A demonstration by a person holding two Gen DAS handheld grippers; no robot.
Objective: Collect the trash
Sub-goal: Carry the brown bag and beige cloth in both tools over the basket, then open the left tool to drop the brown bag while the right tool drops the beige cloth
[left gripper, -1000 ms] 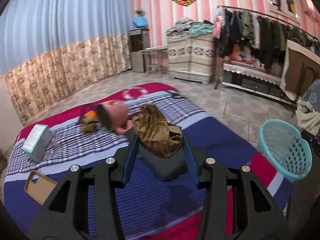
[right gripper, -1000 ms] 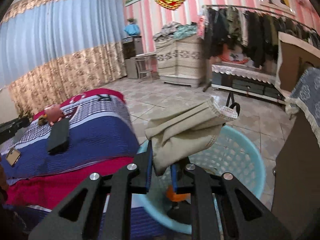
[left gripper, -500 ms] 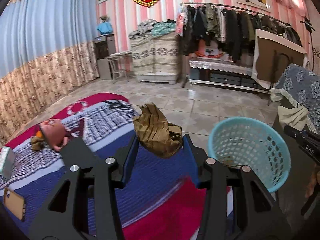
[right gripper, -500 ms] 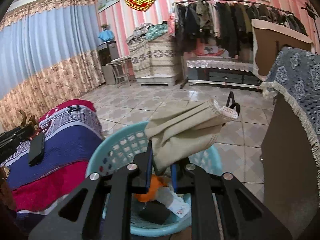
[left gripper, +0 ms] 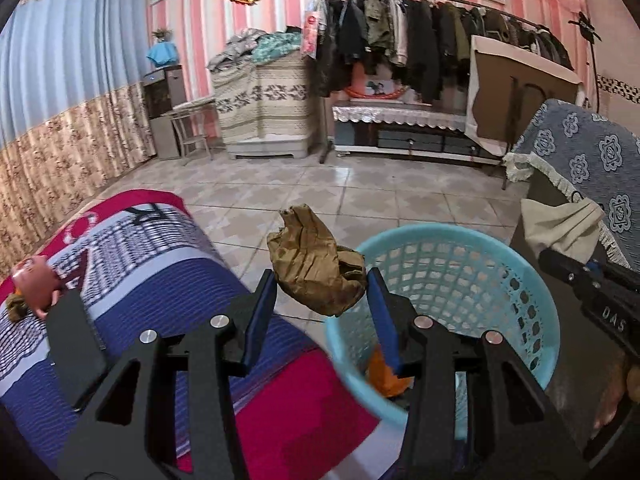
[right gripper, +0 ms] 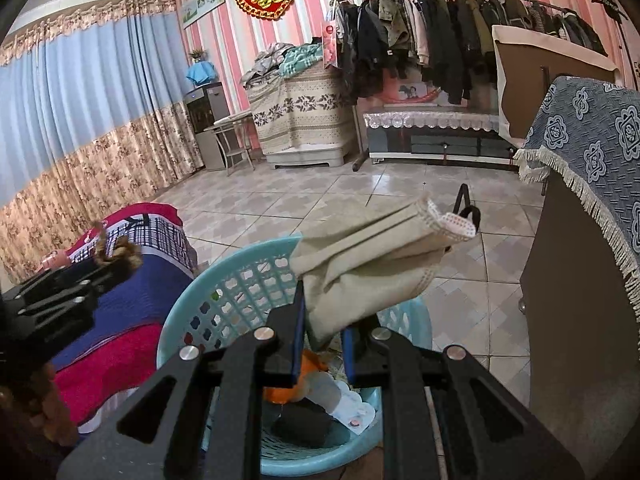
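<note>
Both pieces are basically at the bin now, so this is the drop-off stage. Using the turquoise laundry-style basket as the anchor: the right gripper sits right over its near rim, jaws pinched tight on a beige face mask that sticks up and out above the basket's opening. Inside the basket there's already trash, something orange, a dark lump and some white paper bits, so a few rounds look done.

The left gripper hangs at the basket's left rim, not quite over the middle, with a crumpled brown paper bag between its blue pads. Its jaws have just been opening a touch, but the pads look like they're touching the bag on both sides, so it reads as held.

Left of the basket, on the striped bedspread, a flat black thing and a pink cup lie further out. Whether those count as trash is hard to say.

What's left, probably: release both items, then check the bed for more.
</note>
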